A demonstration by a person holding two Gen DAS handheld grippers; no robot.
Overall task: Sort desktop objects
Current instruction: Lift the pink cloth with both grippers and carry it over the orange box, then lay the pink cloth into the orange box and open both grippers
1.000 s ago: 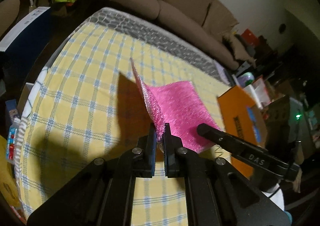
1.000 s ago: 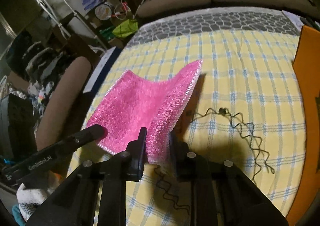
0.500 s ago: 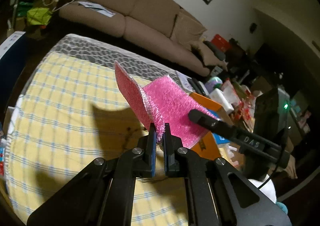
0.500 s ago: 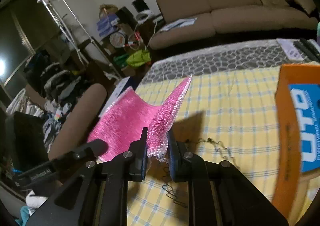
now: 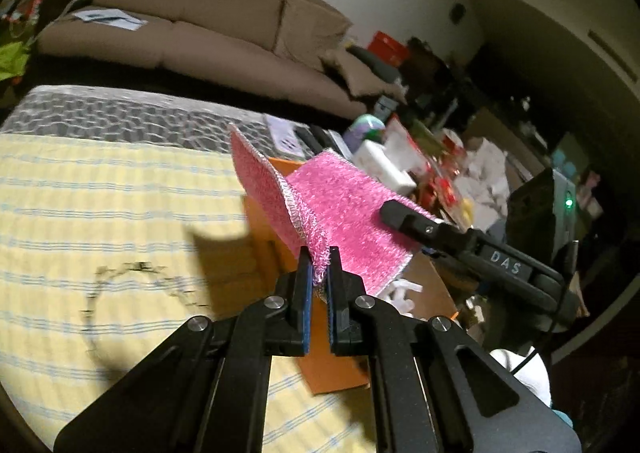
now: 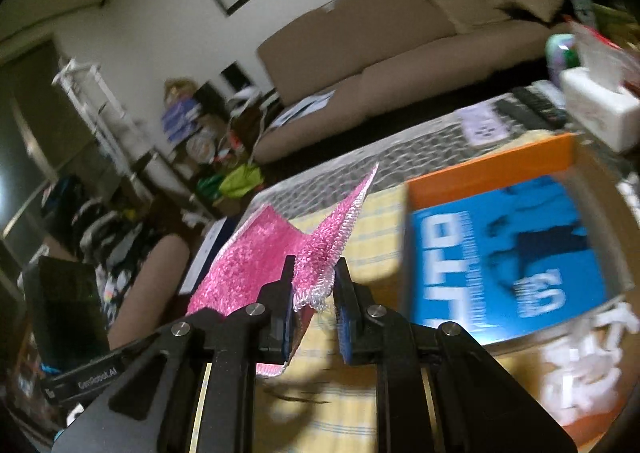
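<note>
Both grippers have risen and swung toward the orange side of the table since a second ago: the pink fuzzy square cloth with a white stitched edge, then low over the yellow checked tablecloth, now hangs in the air with the flat orange-and-blue printed box under and beyond it.

Left gripper — jaws closed on one corner of the cloth, fabric bunched between the blue pads, lower centre of the left wrist view. Right gripper — closed on the opposite near corner; pink pile and white stitching fill the gap at lower centre of the right wrist view. In the left view the right gripper's black finger crosses the cloth at right of centre.

Cloth sags between the two pinch points, with one free corner standing up toward upper centre in each view. Two-corner hold probably chosen to keep the limp fabric spread, so it can be laid or folded flat rather than dropped in a heap.

A thin black wavy cord lies on the tablecloth at left of the left view, untouched. White tissue box and clutter sit at upper right, beyond the orange box; brown sofa behind.

Judgement: cloth in mid-carry, destination likely on or near the box. Risk — a corner slipping from the pads while moving. Views motion-blurred.
</note>
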